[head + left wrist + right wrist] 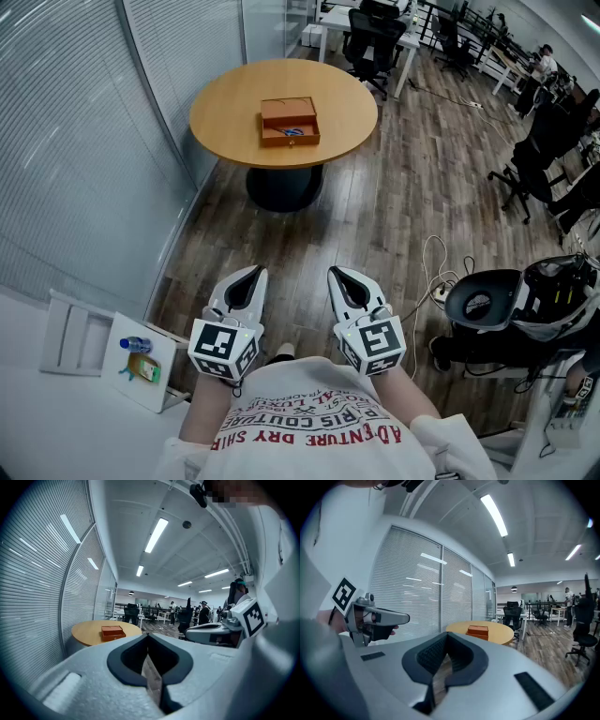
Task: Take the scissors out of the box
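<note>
Well, the only writing that can be read is the red print on the person's white shirt (314,427), upside down at the bottom of the head view – the words "DRY" and "COUTURE" can be made out, the rest is cut off or too curved to be sure of. Each of the two tools carries a cube with black-and-white square markers, the left cube (223,349) and the right cube (372,344), patterns rather than letters. The left tongs (251,275) are pressed together: in the left gripper view their dark-lined tips meet in a point (148,635), with nothing between them but a sliver of floor seen through the hollow behind. The right tongs (337,275) are likewise closed tight and empty, their ribbed black pads touching at the front (446,634). Both are smooth pale grey plastic shells, held side by side close to the body, roughly level and aimed toward the tabletop (225,112), well apart from it. That tabletop is round, light wood, on a black pedestal base (284,187). Near its middle stands the box (290,114) – small, rectangular, reddish-brown wood, with a lower tray open at its near side. Inside that tray lie the scissors (292,132), showing only as a small blue shape, too small to tell more. The floor (375,216) is of grey-brown wood planks, and slatted blinds (66,141) line the left wall.
</note>
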### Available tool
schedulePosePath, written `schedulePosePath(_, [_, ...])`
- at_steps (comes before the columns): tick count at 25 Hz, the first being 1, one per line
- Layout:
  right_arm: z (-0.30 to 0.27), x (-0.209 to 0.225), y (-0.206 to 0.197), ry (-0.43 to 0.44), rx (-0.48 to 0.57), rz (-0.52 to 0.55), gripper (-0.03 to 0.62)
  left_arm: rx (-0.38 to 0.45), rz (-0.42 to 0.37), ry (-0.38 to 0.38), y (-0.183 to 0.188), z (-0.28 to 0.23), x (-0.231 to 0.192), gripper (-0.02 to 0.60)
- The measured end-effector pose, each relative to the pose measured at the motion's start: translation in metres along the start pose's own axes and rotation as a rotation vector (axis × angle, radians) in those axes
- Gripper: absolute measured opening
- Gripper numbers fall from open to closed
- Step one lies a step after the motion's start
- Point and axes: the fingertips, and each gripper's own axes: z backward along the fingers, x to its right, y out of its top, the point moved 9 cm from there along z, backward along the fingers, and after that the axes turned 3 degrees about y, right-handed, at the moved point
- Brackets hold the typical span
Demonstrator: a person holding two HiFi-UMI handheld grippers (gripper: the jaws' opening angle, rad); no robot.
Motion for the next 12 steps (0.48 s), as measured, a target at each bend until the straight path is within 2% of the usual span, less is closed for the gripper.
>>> schedulePosePath(12, [-0.011,0.0047,-0.0009,0.006,0.007,0.0,0.005,0.006,-0.024,-0.014,-0.001,-0.0067,-0.005,0.011])
